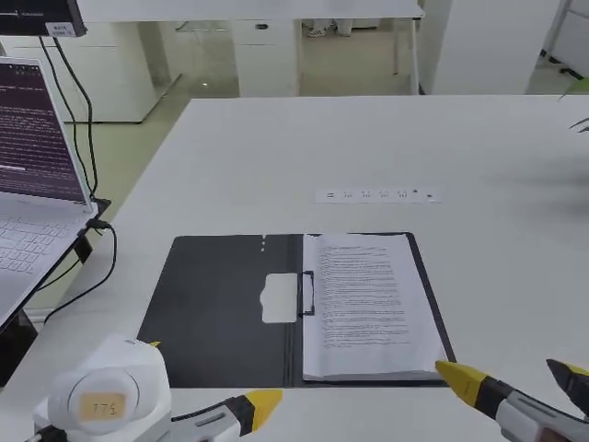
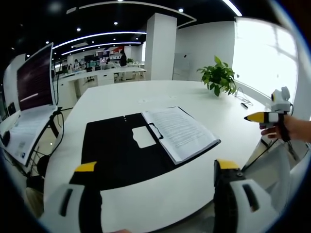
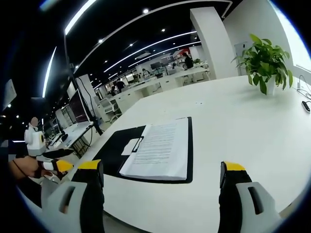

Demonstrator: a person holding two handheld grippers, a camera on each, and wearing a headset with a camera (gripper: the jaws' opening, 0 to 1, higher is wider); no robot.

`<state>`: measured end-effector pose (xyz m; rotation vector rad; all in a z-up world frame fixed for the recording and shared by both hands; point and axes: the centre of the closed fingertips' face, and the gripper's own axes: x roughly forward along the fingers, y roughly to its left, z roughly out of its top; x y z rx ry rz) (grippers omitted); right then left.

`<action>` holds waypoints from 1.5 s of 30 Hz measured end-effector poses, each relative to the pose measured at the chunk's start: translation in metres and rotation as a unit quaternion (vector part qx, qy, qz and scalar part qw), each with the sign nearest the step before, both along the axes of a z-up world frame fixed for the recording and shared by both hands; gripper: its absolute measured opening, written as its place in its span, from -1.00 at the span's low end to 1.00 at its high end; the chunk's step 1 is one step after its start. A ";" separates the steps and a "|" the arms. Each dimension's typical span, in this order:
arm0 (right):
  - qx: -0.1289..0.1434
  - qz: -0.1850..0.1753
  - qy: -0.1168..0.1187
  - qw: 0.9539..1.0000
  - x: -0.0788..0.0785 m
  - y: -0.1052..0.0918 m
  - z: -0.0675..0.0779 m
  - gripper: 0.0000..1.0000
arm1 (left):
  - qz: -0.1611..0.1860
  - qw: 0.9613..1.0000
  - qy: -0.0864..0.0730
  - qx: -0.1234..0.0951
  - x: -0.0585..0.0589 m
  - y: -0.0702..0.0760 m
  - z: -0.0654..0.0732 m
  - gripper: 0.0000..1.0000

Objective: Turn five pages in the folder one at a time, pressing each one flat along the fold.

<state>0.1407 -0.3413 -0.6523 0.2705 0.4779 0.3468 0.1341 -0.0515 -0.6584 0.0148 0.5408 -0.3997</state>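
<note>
Folder: the black plastic folder [image 1: 221,313] lies open and flat on the white desk [image 1: 368,138], close to the desk's near edge.
Pages: a stack of white printed pages [image 1: 363,304] rests on the folder's right half, held at the middle fold by a black clip [image 1: 306,293].
Handling: the sheets look thin, light and floppy. They are likely to slide on one another, so a pinch may lift two, and a hard pull could tear a sheet at the clip.
Hold: the free right edge or lower right corner of the top sheet seems best.
Left claw [image 2: 156,166]: jaws wide apart, empty, short of the folder's near edge.
Right claw [image 3: 161,166]: jaws apart, empty, near the folder's lower right corner, not touching.
Room: bare desk to the right and beyond, and the black left cover lies free to receive a turned page.
Edges: an open silver laptop [image 1: 32,166] and its black cable [image 1: 101,267] stand to the left, apart from the folder. A white socket strip [image 1: 377,195] lies beyond it.
</note>
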 end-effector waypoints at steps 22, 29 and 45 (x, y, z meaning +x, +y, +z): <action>0.007 -0.014 -0.008 1.000 -0.004 -0.006 -0.003 0.97 | -0.102 0.995 0.006 0.003 0.044 -0.080 -0.026 0.90; 0.011 -0.022 -0.007 1.000 -0.006 -0.006 -0.005 0.96 | -0.134 0.991 0.004 0.006 0.063 -0.118 -0.041 0.85; 0.018 -0.025 -0.010 0.999 -0.006 -0.001 -0.009 0.92 | -0.168 0.985 -0.008 0.024 0.091 -0.183 -0.077 0.70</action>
